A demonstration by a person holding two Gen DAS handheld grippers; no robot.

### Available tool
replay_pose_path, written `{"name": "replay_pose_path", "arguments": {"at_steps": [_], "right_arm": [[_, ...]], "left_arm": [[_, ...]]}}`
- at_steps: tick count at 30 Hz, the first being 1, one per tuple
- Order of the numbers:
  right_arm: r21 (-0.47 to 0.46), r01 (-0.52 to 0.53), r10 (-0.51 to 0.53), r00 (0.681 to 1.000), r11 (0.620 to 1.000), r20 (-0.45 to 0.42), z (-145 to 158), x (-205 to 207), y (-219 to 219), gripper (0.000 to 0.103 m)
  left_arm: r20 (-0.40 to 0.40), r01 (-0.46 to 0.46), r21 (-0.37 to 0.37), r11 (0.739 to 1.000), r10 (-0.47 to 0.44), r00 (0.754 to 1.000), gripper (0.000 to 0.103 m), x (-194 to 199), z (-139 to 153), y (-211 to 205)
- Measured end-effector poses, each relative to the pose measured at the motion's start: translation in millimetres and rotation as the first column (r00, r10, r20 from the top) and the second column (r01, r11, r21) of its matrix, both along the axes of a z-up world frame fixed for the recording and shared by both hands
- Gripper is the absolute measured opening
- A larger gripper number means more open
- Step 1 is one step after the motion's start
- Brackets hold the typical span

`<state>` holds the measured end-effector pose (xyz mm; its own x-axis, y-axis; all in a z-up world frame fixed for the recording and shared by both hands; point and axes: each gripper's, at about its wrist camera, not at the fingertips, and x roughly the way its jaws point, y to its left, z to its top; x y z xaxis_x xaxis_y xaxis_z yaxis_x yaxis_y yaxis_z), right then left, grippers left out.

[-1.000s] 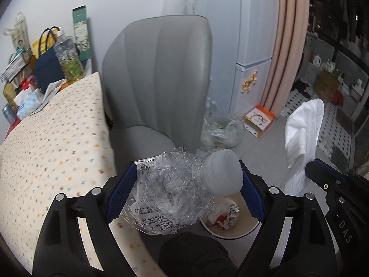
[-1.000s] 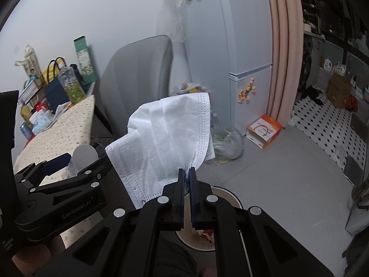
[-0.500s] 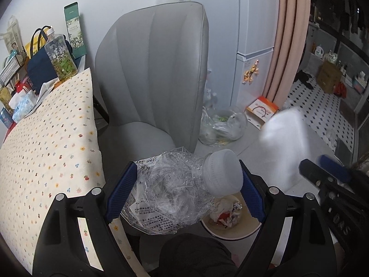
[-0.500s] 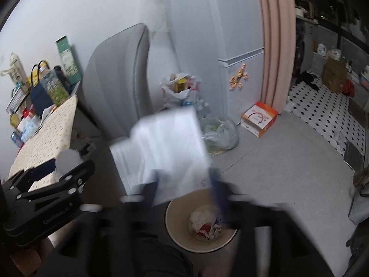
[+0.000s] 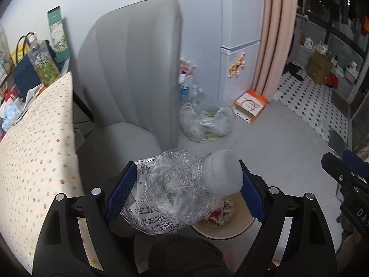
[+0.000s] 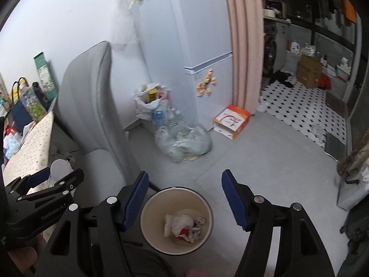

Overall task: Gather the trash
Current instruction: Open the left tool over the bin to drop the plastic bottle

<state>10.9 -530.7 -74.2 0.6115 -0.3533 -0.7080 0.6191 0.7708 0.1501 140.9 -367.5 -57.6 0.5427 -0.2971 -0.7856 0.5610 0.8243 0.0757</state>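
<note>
My left gripper [image 5: 184, 180] is shut on a crushed clear plastic bottle [image 5: 175, 194] with a white cap, held over the chair edge just left of the bin. The cream round trash bin [image 6: 147, 212] stands on the floor and holds crumpled white and red trash [image 6: 182, 226]; it also shows under the bottle in the left wrist view [image 5: 221, 230]. My right gripper [image 6: 184, 184] is open and empty above the bin. The left gripper shows at the left of the right wrist view [image 6: 48, 182].
A grey upholstered chair [image 5: 129, 73] stands beside a table with a dotted cloth [image 5: 34, 143]. A clear bag of bottles [image 6: 184, 145], a white bag of rubbish [image 6: 147, 101], an orange box [image 6: 230, 121] and a white fridge [image 6: 184, 34] are behind the bin.
My right gripper opened and let go of the white face mask, which dropped into the bin. My left gripper kept its hold on the bottle.
</note>
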Motion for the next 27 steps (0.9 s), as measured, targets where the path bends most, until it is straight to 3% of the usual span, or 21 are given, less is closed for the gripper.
{"name": "replay_pose_path", "arguments": {"at_steps": [8,10,19,27], "right_arm": [[-0.013,0.086,-0.086,0.996,0.996,-0.013,-2,-32,-27,0.068],[-0.012,0.095,-0.095,0.995,0.995,-0.014,-2,-35,-30,0.068],[-0.012,0.059,-0.059,0.998,0.998,-0.001,1,-33,-26,0.069],[-0.04,0.033,-0.032,0.999,0.999,0.015,15,-28,-5,0.085]], "left_arm": [[-0.042,0.081,-0.023,0.996,-0.082,0.996,0.086,-10,-3,-36],[-0.031,0.08,-0.024,0.997,-0.08,0.996,0.097,-12,-2,-39],[-0.008,0.045,-0.062,0.997,-0.046,0.999,0.097,-9,10,-18],[0.025,0.005,-0.074,0.997,-0.004,1.0,0.097,-11,25,14]]}}
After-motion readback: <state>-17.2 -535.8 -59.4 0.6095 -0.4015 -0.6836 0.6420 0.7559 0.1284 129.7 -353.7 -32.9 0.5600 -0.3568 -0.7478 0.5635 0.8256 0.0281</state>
